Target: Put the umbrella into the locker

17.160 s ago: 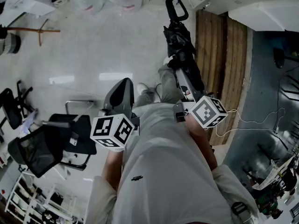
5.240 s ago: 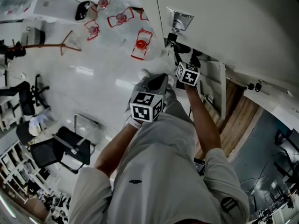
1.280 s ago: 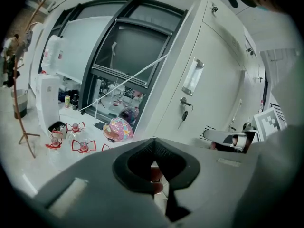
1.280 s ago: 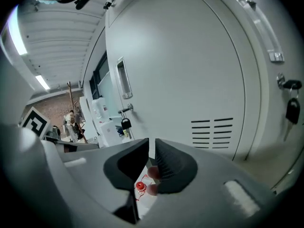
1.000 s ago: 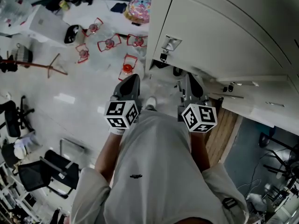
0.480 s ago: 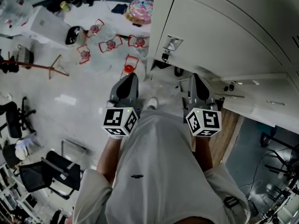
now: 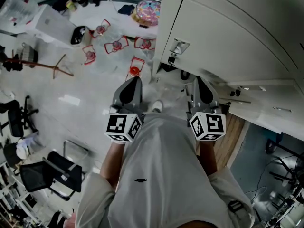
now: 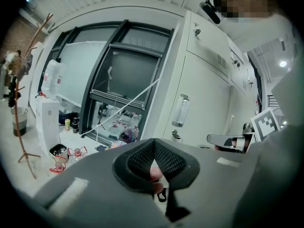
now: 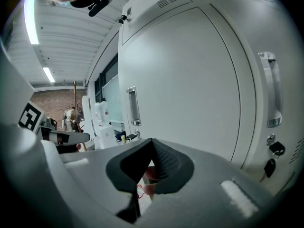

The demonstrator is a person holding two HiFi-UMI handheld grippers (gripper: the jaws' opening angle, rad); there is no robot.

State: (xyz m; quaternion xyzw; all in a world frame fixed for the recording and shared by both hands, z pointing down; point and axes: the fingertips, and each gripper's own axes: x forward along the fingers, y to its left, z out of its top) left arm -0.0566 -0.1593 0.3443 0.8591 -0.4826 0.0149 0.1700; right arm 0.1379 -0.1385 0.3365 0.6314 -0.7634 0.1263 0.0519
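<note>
Left gripper [image 7: 135,80], right gripper [image 7: 196,80], jaws together, seemingly empty

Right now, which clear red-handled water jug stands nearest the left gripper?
The lone clear red-handled jug just ahead of the left gripper; the others cluster farther away.

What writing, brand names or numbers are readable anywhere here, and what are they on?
No readable text in any view.
Small dark mark on the person's light grey shirt: too small to read.
Black-and-white square patterns on the left gripper's cube and right gripper's cube: coded markers, no words.
</note>
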